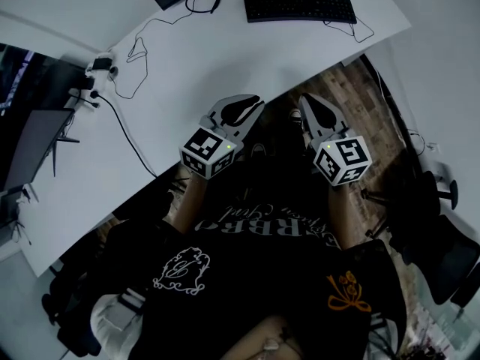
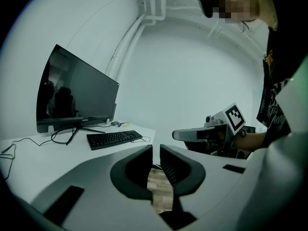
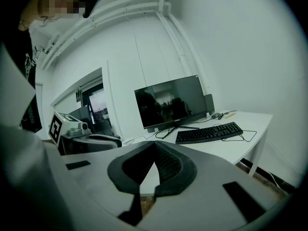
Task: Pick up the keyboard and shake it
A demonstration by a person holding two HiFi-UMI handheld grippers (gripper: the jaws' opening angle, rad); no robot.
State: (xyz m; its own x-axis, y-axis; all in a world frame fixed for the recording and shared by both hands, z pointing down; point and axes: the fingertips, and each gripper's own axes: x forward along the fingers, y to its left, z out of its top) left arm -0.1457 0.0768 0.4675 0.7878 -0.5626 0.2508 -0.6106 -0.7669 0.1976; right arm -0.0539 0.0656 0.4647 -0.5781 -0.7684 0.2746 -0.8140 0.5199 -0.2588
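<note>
The black keyboard (image 1: 300,6) lies flat at the far edge of the white table (image 1: 217,58), its cable looping off its right end. It also shows in the left gripper view (image 2: 114,139) and the right gripper view (image 3: 209,133), well beyond the jaws. Both grippers hang in front of the table edge, over the person's lap, side by side. My left gripper (image 1: 251,103) (image 2: 156,150) has its jaws almost together with only a thin slit and nothing in it. My right gripper (image 1: 306,102) (image 3: 155,148) is shut, tips touching, empty.
A dark monitor (image 2: 77,95) (image 3: 171,102) stands behind the keyboard. Thin cables (image 1: 127,73) trail over the table's left part to a plug block (image 1: 101,64). A second screen (image 1: 37,145) sits off the left side, and an office chair (image 1: 442,223) stands on the wooden floor at right.
</note>
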